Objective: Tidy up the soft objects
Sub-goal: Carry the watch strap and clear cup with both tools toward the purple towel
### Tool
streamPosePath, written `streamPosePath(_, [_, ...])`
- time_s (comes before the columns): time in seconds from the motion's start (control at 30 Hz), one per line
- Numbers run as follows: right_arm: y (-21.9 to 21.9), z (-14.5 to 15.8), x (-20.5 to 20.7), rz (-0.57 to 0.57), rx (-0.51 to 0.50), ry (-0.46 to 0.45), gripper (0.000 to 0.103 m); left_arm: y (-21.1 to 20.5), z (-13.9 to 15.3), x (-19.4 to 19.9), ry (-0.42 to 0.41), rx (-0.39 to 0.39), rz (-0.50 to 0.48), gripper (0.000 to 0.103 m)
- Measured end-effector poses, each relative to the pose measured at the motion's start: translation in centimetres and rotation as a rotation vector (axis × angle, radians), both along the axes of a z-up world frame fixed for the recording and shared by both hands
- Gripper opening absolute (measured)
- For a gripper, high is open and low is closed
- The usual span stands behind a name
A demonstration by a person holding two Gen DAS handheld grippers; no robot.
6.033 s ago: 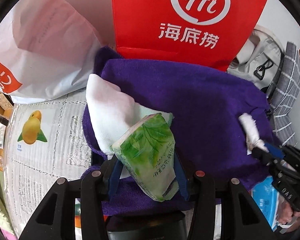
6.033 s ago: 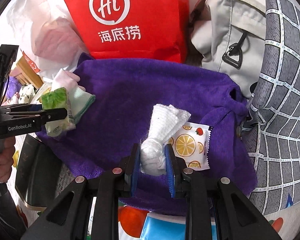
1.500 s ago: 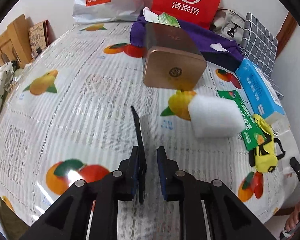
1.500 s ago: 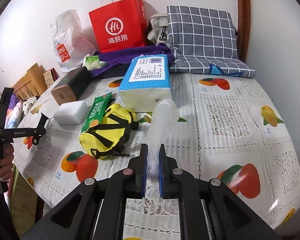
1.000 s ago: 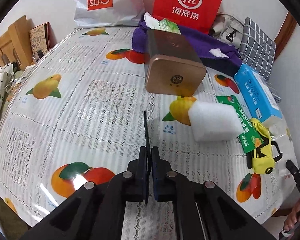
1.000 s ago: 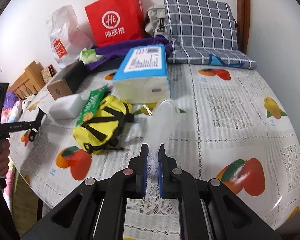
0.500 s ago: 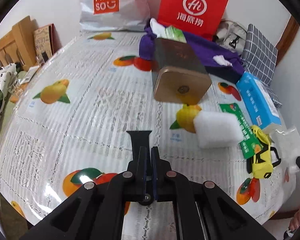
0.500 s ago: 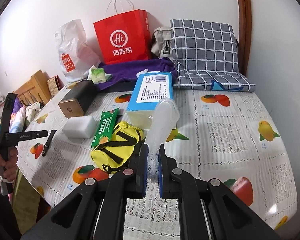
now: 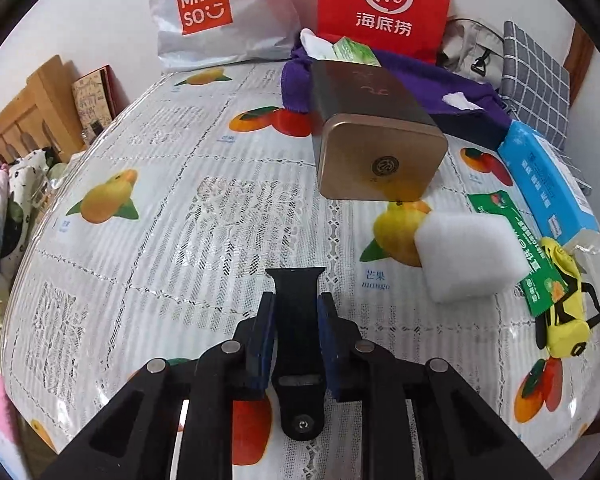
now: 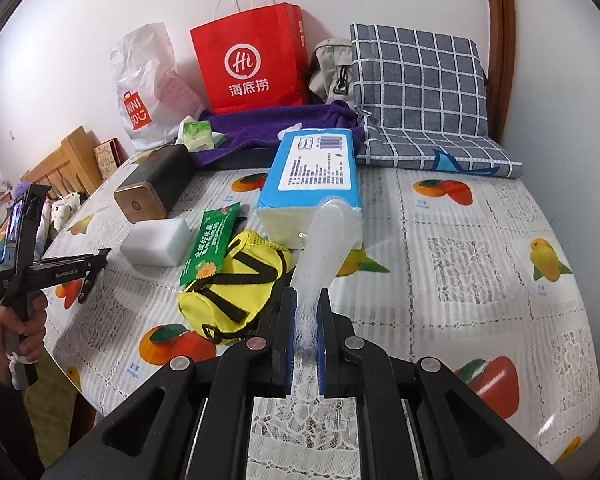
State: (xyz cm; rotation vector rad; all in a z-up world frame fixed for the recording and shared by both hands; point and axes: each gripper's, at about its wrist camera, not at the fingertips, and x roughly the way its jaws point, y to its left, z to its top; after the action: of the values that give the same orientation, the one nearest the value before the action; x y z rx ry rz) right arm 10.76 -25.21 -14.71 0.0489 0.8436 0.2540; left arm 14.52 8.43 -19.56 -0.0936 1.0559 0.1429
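Tabletop [image 9: 148, 240], fruit-print cover, wide and round-edged.
Grey checked cushion [image 10: 420, 92] at the back right, against the wall.
Red bag [image 10: 252, 60] and white bag [image 10: 148, 80] side by side at the back, upright.
Purple towel [image 10: 268, 124] spread in front of the red bag; green tissue pack [image 10: 198, 132] on its left end, small white wad [image 9: 458, 100] on its right part.
Blue tissue box [image 10: 316, 176] near centre, just in front of the towel.
Bronze tin [image 9: 376, 144] on its side, lid end facing the left camera.
Yellow pouch [image 10: 236, 284] with black straps, in front of the blue box.
White foam block [image 9: 468, 256] between tin and pouch, near the green packet [image 10: 214, 240]; packet's near end over the pouch.
Clear net bag [image 10: 324, 256], limp, rising from the right tool [image 10: 308, 320] toward the blue box; tool clamped narrow on its lower end, above the tabletop's near edge.
Black strap [image 9: 298, 320], flat on the tabletop between the pads of the left tool [image 9: 296, 312]; jaws opening, narrow gap, pads at the strap's edges, firm contact hard to tell.
Hand [image 10: 16, 320] on the left tool's grip, at the tabletop's left edge in the right view.
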Motion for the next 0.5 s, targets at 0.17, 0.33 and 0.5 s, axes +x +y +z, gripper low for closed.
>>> streamPosePath(0.17, [0.6, 0.5, 0.6, 0.012, -0.001, -0.010, 0.009, 0.9, 0.7, -0.1, -0.011, -0.087, 0.001, 0.019])
streamPosePath(0.33, [0.9, 1.2, 0.9, 0.029, 0.001, -0.029, 0.009, 0.9, 2.1, -0.3, -0.042, -0.082, -0.003, 0.020])
streamPosePath(0.5, [1.2, 2.4, 1.6, 0.040, 0.003, -0.054, 0.009, 0.6, 4.0, 0.2, -0.075, -0.074, -0.012, 0.020])
